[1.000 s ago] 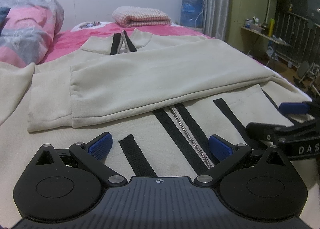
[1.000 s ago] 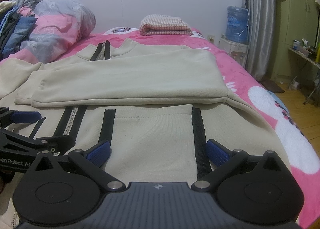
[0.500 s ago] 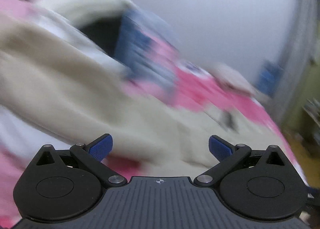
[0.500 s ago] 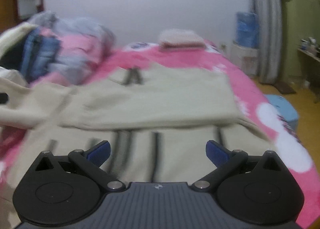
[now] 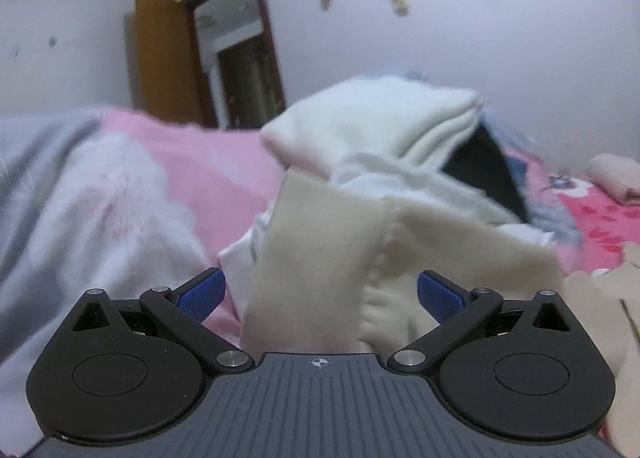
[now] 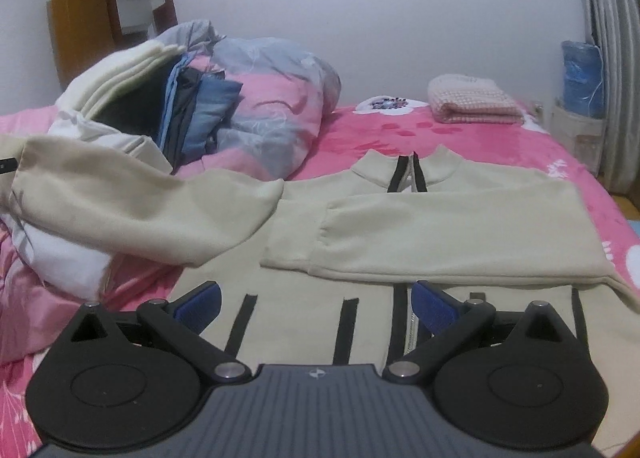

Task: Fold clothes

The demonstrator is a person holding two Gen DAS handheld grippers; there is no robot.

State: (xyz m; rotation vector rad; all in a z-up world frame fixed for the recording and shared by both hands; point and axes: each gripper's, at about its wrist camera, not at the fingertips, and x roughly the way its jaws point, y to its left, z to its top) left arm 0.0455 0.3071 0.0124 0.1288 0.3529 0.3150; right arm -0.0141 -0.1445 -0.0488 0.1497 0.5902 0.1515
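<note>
I have the beige zip-up jacket (image 6: 400, 258) lying front-up on the pink bed (image 6: 460, 130), collar toward the far wall. One sleeve (image 6: 460, 234) already lies folded flat across the chest, cuff pointing left. The other sleeve (image 6: 132, 210) stretches out to the left, draped over the heap of bedding and clothes (image 6: 208, 106) beside the jacket.

My left tongs (image 5: 320, 294) are spread wide, with that loose sleeve's end (image 5: 320, 258) sitting between the blue pads, not yet pinched as far as I can see. My right tongs (image 6: 316, 304) are spread too, hovering over the lower front of the jacket near the zipper (image 6: 410, 322), holding nothing.

By my reading the step in hand is bringing this second sleeve across the body. To do it well I would close on the cuff squarely, catching both layers, not just an edge. I would lift it clear of the heap so nothing drags along, then carry it straight across, parallel to the folded sleeve. The right tongs could steady the shoulder or hem so the body does not shift. The fleece looks soft and floppy, so it may sag and crease if lowered carelessly.
</note>
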